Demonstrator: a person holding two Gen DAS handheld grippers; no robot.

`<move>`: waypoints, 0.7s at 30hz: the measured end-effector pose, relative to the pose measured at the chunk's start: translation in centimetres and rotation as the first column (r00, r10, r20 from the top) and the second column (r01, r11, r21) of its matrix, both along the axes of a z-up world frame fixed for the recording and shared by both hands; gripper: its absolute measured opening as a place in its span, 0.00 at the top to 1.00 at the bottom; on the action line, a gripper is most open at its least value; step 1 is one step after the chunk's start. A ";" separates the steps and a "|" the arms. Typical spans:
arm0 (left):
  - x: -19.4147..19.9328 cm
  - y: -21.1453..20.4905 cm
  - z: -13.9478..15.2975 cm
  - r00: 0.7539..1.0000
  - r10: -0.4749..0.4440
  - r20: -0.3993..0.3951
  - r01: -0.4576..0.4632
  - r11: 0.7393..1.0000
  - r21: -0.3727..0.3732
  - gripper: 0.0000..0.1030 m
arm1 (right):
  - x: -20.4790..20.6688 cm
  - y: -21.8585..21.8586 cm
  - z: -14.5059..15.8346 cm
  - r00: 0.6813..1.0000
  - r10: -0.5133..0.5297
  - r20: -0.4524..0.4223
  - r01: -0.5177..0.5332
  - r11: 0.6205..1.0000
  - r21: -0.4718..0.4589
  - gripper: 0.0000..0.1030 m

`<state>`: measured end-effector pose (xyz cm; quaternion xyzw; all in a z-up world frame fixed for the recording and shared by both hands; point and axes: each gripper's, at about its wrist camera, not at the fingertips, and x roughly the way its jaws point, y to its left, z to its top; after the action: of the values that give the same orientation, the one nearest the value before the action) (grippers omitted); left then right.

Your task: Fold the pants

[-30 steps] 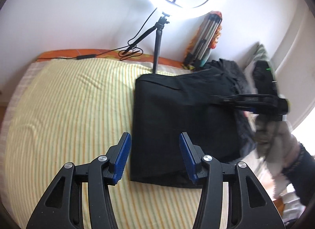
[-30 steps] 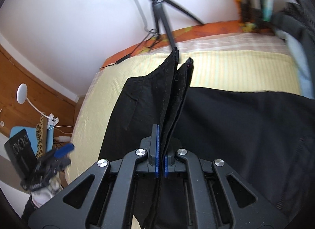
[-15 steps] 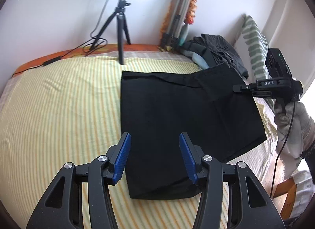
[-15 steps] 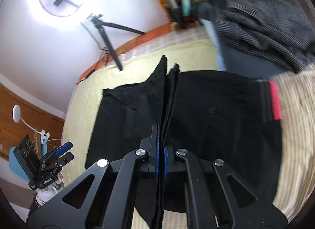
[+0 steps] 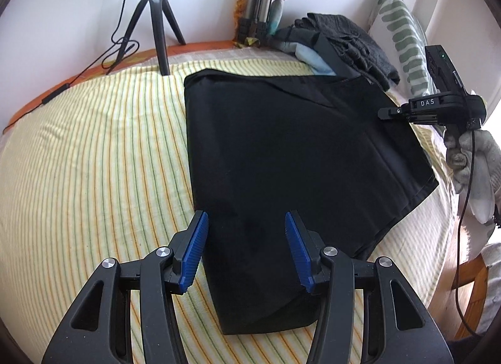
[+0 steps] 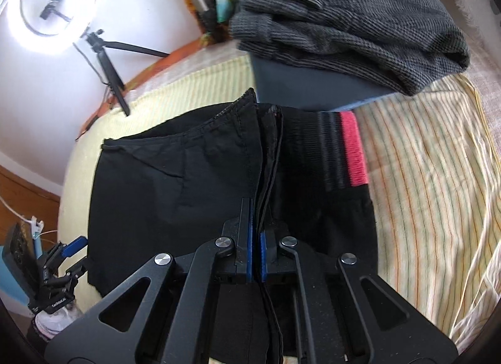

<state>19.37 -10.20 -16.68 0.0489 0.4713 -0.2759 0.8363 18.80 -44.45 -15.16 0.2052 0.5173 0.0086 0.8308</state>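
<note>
Black pants (image 5: 281, 151) lie partly folded on the yellow striped bedcover (image 5: 94, 160). My left gripper (image 5: 249, 251) hovers open above their near left edge, its blue pads (image 5: 195, 254) apart with nothing pinched between them. At the far right of the left wrist view, my right gripper (image 5: 383, 112), held by a gloved hand (image 5: 469, 157), grips the pants' lifted edge. In the right wrist view the right gripper (image 6: 256, 238) is shut on several black fabric layers (image 6: 266, 151); a red waistband stripe (image 6: 353, 148) shows on the cloth below. The left gripper (image 6: 67, 257) appears at lower left.
A grey knitted garment (image 6: 344, 19) sits on a stack of dark folded clothes (image 5: 338, 41) at the far side of the bed. A striped pillow (image 5: 404, 35) leans at the right. A ring light (image 6: 53, 3) on a tripod (image 5: 156, 19) stands by the wall, its cable trailing along the bed edge.
The right gripper has carried the pinched pants edge towards the pillow side and lower, spreading the flap there. The left gripper has dropped closer over the pants' near left edge, still open.
</note>
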 end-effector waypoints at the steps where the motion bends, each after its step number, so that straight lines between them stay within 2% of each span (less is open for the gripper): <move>1: 0.0 -0.1 -0.3 1.000 0.000 -0.004 0.000 1.000 0.011 0.52 | 0.1 0.1 -0.3 1.000 0.004 -0.007 -0.004 1.000 -0.015 0.96; 4: 0.1 -0.1 -1.3 1.000 0.008 -0.011 -0.007 0.999 0.046 0.51 | 0.3 0.6 -1.0 1.000 0.018 -0.021 -0.019 0.998 -0.060 0.96; 6: 0.1 0.2 -1.6 1.000 0.011 -0.019 -0.010 0.999 0.042 0.51 | 0.2 0.6 -0.9 1.000 0.010 -0.021 -0.012 0.997 -0.075 0.96; 8: 0.0 0.3 -1.6 1.000 0.012 -0.018 -0.011 0.999 0.041 0.51 | 0.1 0.8 -0.4 1.000 -0.003 -0.022 0.000 0.993 -0.120 0.86; 10: -0.3 0.6 -1.3 0.999 0.026 -0.019 -0.025 0.999 0.035 0.51 | -0.4 1.5 0.9 1.000 -0.021 0.001 0.021 0.978 -0.206 0.69; 12: -0.4 1.4 -1.2 0.997 0.066 -0.031 -0.065 0.998 0.006 0.51 | -1.0 3.0 3.0 0.997 0.003 0.076 0.017 0.965 -0.261 0.66; 15: -0.4 2.1 -1.1 0.995 0.097 -0.031 -0.097 0.995 -0.006 0.51 | -0.7 6.8 5.5 0.977 0.135 0.168 -0.086 0.958 -0.273 0.66; 18: -0.5 2.5 -1.1 0.993 0.113 -0.032 -0.113 0.994 -0.006 0.51 | 1.2 11.2 6.5 0.938 0.283 0.197 -0.234 0.942 -0.241 0.66; 21: -0.5 2.4 -1.2 0.993 0.113 -0.025 -0.113 0.994 0.001 0.51 | 3.5 15.6 6.3 0.891 0.402 0.211 -0.363 0.910 -0.201 0.66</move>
<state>18.85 -7.81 -17.89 0.0186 0.4839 -0.2289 0.8445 22.34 -28.89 -8.84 0.0305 0.4390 0.1573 0.8841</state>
